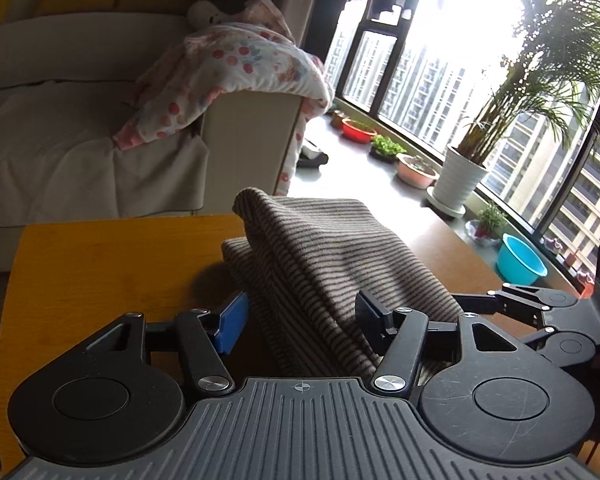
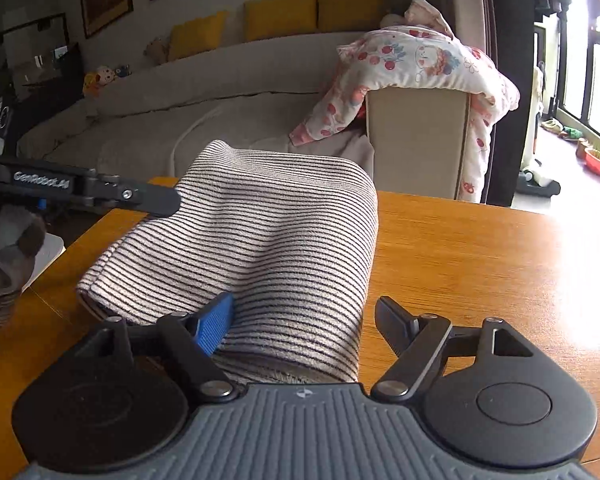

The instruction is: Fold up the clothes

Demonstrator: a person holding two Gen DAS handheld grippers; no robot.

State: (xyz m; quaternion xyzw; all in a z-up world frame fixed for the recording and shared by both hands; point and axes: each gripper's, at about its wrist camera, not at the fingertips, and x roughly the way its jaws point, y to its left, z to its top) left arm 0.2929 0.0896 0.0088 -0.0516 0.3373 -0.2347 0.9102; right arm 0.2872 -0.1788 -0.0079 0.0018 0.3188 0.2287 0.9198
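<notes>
A striped beige-and-dark garment (image 1: 320,264) lies folded in a bulging pile on the wooden table (image 1: 112,256); it also shows in the right wrist view (image 2: 268,236). My left gripper (image 1: 300,316) is open, its fingers astride the near end of the garment without clamping it. My right gripper (image 2: 304,320) is open too, with the garment's near edge lying between its fingers and over the blue pad (image 2: 214,326). The left gripper's finger (image 2: 152,200) shows in the right wrist view touching the garment's left side. The right gripper's arm (image 1: 532,304) shows at the right of the left wrist view.
A beige sofa (image 2: 204,120) with a floral blanket (image 2: 420,64) over its armrest stands behind the table. Plant pots (image 1: 458,178) and a blue basin (image 1: 520,260) line the window sill on the right. The table (image 2: 480,264) extends right of the garment.
</notes>
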